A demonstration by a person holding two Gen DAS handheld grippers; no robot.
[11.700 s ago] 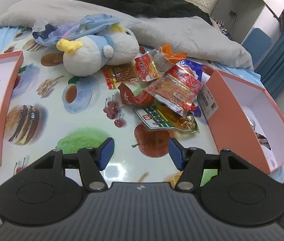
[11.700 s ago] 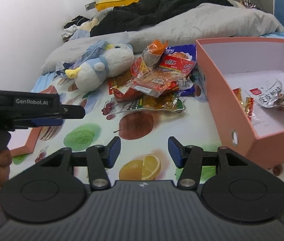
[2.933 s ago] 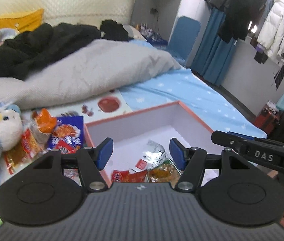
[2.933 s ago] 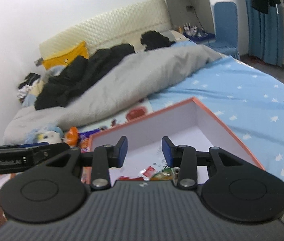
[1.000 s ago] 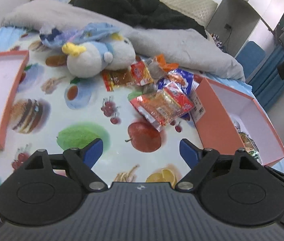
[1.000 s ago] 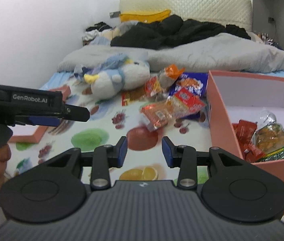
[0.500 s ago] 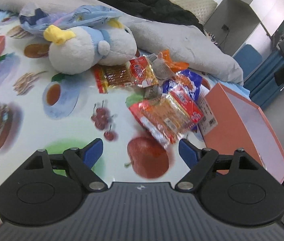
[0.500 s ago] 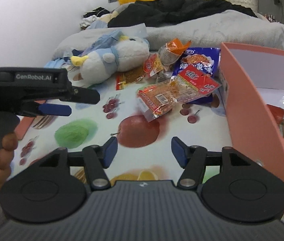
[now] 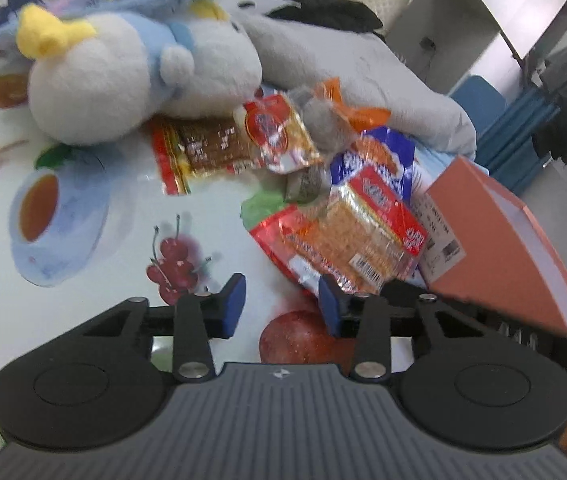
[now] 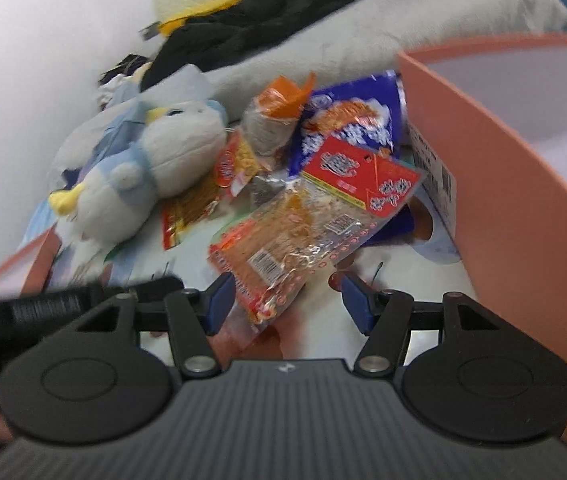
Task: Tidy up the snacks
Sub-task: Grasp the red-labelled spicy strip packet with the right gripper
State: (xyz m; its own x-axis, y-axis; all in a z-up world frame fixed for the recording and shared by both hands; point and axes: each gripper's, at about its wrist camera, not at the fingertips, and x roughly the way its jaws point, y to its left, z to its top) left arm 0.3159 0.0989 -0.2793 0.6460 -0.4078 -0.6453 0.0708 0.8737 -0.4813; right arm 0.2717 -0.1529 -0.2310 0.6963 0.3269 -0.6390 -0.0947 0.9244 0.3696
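From the left wrist, the left gripper (image 9: pixel 281 304) hangs low over the fruit-printed tablecloth (image 9: pixel 95 280). Its jaws have just been closing and stand at a middling gap with nothing between them; the near corner of the clear red-and-orange snack packet (image 9: pixel 347 236) lies just beyond the right finger. A white-and-blue plush bird (image 9: pixel 123 80) lies behind the snack pile, and the salmon-pink cardboard box (image 9: pixel 503 256) stands to the right.

From the right wrist, the right gripper (image 10: pixel 289 300) holds its jaws apart, straddling that packet's (image 10: pixel 299 236) near end, pads not pressing. The box (image 10: pixel 523 200) rises at right.
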